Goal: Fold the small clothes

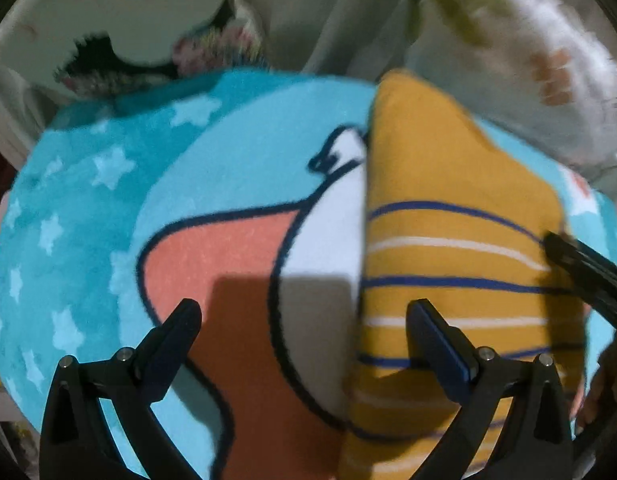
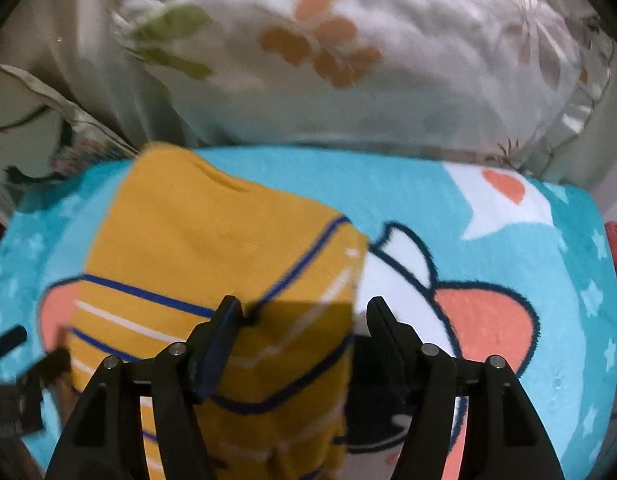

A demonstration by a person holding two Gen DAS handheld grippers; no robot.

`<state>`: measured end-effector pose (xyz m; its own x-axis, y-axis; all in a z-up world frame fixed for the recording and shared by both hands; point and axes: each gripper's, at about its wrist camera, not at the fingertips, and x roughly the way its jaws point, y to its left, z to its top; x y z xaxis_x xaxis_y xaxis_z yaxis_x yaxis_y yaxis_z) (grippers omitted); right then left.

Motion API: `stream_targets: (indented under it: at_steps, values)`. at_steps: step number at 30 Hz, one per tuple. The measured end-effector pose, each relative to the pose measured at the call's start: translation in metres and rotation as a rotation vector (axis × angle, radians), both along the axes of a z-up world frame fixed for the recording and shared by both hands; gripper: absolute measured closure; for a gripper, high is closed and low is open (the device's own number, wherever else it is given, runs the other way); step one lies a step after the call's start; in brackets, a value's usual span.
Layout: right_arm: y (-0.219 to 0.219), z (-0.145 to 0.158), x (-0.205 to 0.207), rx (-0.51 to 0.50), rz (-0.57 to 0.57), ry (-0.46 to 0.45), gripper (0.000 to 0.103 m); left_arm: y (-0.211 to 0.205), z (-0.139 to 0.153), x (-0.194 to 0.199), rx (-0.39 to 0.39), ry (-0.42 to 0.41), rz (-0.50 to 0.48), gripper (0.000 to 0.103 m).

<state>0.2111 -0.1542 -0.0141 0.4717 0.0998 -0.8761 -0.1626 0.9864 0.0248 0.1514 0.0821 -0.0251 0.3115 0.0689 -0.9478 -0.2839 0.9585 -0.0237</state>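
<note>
The mustard-yellow knitted garment with blue and white stripes is lying, apparently part-folded, on the turquoise cartoon-print plush blanket. Both the left gripper and the right gripper are hovering with fingers spread, holding nothing. The next fold is calling for a pinch on a free edge.

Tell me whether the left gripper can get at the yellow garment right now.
Probably yes: the left gripper is open, the garment lies on the blanket under its right finger, and nothing is between them.

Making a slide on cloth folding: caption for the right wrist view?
Open right gripper over a folded yellow striped garment on a blue cartoon blanket.
</note>
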Motion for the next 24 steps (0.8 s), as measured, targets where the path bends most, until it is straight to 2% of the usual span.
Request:
stream_targets:
  at_steps: [3,5,10,13,16,24]
  values:
    - [-0.032,0.000,-0.005,0.139,-0.100,0.042,0.029,0.010,0.002,-0.005,-0.031,-0.014,0.020,0.000]
    - [-0.046,0.014,-0.017,0.165,-0.133,0.017,0.029,0.010,0.010,-0.013,-0.020,-0.032,0.004,0.000]
    - [-0.065,0.032,-0.065,0.172,-0.091,0.004,0.029,-0.002,0.030,-0.048,-0.024,-0.087,-0.033,0.000]
    - [-0.067,0.033,-0.102,0.132,-0.038,-0.008,0.028,-0.013,0.036,-0.072,-0.056,-0.115,-0.025,0.000]
    - [-0.063,0.028,-0.135,0.083,0.001,-0.035,0.028,-0.033,0.037,-0.093,-0.055,-0.123,-0.037,0.000]
    - [-0.062,0.009,-0.171,0.100,-0.030,-0.030,0.028,-0.071,0.045,-0.134,-0.067,-0.151,-0.099,0.000]
